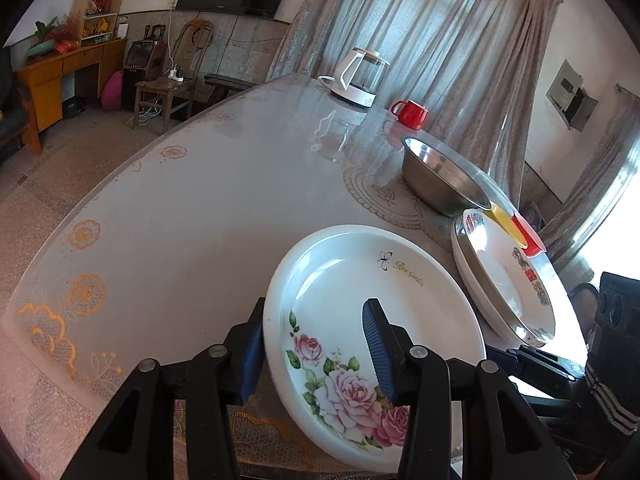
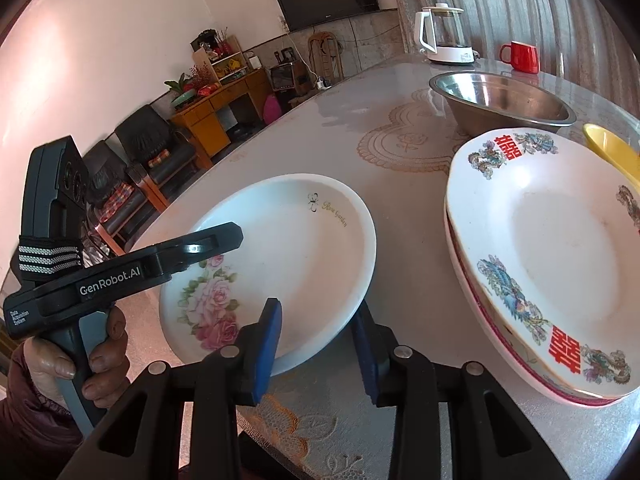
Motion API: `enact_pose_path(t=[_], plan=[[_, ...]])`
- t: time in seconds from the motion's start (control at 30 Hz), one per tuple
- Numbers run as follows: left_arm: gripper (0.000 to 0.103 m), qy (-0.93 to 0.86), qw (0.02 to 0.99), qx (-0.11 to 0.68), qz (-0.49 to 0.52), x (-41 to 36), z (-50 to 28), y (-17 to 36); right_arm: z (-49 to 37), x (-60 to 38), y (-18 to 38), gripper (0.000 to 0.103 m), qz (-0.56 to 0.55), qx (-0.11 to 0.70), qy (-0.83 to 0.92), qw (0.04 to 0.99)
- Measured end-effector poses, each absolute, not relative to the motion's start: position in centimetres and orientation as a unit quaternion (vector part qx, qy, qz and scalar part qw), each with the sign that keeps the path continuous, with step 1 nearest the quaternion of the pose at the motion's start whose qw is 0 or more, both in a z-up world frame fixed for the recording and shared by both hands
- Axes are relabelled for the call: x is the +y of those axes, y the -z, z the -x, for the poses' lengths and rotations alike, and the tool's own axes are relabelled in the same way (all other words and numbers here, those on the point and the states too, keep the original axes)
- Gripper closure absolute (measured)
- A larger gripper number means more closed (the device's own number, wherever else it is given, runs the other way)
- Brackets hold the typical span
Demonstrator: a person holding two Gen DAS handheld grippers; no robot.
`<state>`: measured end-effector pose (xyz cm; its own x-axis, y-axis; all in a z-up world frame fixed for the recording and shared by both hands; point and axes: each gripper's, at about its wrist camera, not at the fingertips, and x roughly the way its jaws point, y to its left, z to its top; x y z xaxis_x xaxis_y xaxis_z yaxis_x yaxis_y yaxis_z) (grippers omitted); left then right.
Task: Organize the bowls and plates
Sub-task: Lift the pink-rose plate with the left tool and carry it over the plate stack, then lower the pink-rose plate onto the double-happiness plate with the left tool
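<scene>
A white plate with pink roses [image 1: 360, 280] [image 2: 280, 240] sits near the table's front edge. My left gripper [image 1: 316, 304] straddles its left rim, one finger outside and the other over the inside. White plate shows between the pads, so the jaws stand open. In the right wrist view the left gripper's finger [image 2: 216, 236] reaches over the plate, held by a hand [image 2: 108, 344]. My right gripper [image 2: 316, 308] is shut on the plate's near right rim, with one pad on top and the other behind the edge. A stack of plates with red characters [image 1: 504, 280] [image 2: 560, 240] lies to the right.
A steel bowl [image 1: 440, 176] [image 2: 500, 96] stands behind the stack. Small yellow [image 1: 506, 218] and red [image 1: 528, 236] bowls sit beside it. A kettle [image 1: 360, 76] and a red mug [image 1: 410, 114] are at the far end. The lace-covered table [image 1: 200, 200] drops off at the left.
</scene>
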<state>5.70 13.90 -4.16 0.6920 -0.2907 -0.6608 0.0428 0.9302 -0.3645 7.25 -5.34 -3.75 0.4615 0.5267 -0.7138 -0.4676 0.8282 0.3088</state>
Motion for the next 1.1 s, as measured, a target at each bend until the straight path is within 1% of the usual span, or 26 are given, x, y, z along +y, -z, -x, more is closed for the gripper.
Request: enact_pose_path(t=[0.07,0.17,0.37,0.57,0.83,1.1], plan=[[0.065,0.100,0.903,0.380,0.172,14.1,-5.3,4.1,-7.2,-5.7,3.7,0.068,-0.039,0.427,-0.283,0.858],[0.065,0.107,0.906,0.369,0.179,14.2,-4.7,3.5,-7.5,-6.6,3.3,0.070,-0.064,0.420,-0.284,0.859],[0.065,0.121,0.914,0.340,0.185,13.9,-4.2,1.3,-7.0,-7.2,1.1,0.070,-0.058,0.388,-0.282,0.875],[0.065,0.149,0.920,0.321,0.168,11.6,-4.8,-1.0,-6.7,-9.2,-0.3,0.070,-0.082,0.372,-0.271,0.884],[0.065,0.198,0.911,0.335,0.135,5.7,-7.4,-1.9,-6.9,-14.3,-1.7,0.070,-0.118,0.354,-0.215,0.903],[0.063,0.233,0.893,0.371,0.103,0.2,-10.2,-1.1,-7.8,-19.2,-0.8,0.070,-0.144,0.372,-0.144,0.906]])
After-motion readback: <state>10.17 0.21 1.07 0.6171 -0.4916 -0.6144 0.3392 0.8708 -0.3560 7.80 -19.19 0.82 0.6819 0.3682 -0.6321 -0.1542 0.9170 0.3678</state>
